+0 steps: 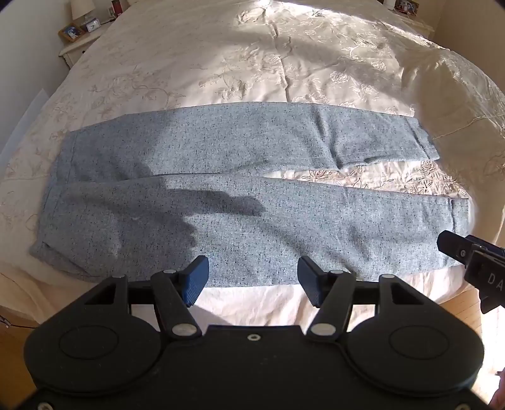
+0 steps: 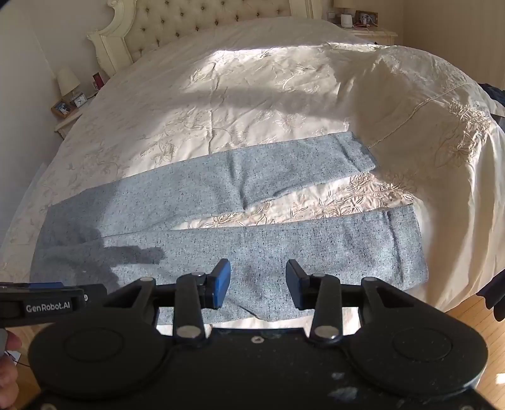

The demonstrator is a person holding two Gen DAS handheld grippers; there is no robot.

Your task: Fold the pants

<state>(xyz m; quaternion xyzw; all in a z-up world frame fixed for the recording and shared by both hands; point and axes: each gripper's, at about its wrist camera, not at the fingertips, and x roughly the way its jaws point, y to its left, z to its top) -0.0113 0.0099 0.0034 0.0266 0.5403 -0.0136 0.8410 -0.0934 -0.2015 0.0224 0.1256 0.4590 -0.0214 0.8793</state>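
Note:
Grey speckled pants (image 1: 221,189) lie flat across the cream bedspread, waist at the left, both legs stretching right with a gap between them; they also show in the right wrist view (image 2: 252,227). My left gripper (image 1: 252,271) is open and empty, hovering over the near edge of the near leg. My right gripper (image 2: 257,277) is open and empty, above the near leg closer to its cuff (image 2: 407,246). The right gripper's body shows at the right edge of the left wrist view (image 1: 473,258); the left gripper's body shows at the left edge of the right wrist view (image 2: 47,304).
An embroidered cream bedspread (image 1: 268,56) covers the bed, bunched at the right (image 2: 426,104). A tufted headboard (image 2: 205,19) stands behind. A nightstand with a lamp and a clock (image 2: 71,101) is at the left. Wooden floor (image 2: 467,318) lies beside the near bed edge.

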